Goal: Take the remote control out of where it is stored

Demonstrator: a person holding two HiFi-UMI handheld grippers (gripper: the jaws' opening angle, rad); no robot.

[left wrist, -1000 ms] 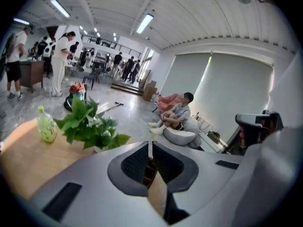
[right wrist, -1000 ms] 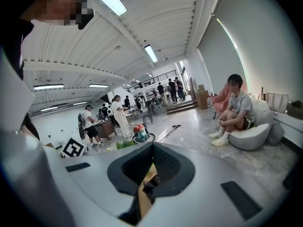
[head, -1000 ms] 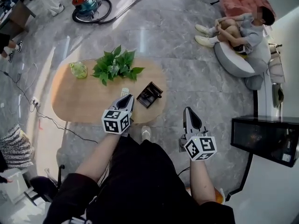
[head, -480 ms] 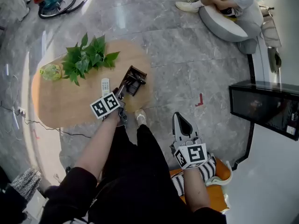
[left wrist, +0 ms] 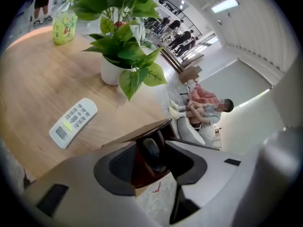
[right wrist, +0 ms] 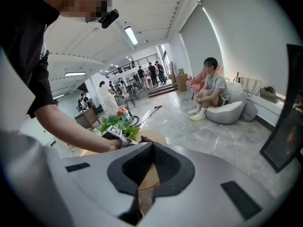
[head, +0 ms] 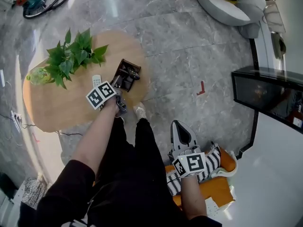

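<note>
Wooden table (head: 61,109) on marble floor (head: 180,51)

Support: oval wooden table (head: 57,109), light brown top, standing on the floor (head: 180,46).
Floor: grey marbled stone slabs.
Landmark: potted plant (head: 72,56), broad green leaves in a white pot, upright on the table's far half.
Bottle (head: 38,75): yellow-green, upright, just to the left of the potted plant.
Remote control (left wrist: 73,122): white, lying flat with buttons and small display up, on the near side of the potted plant and to its right, apart from the pot.
Storage box (head: 127,74): dark brown, open-topped, right of the potted plant beyond the remote control, at the table's right edge.
</note>
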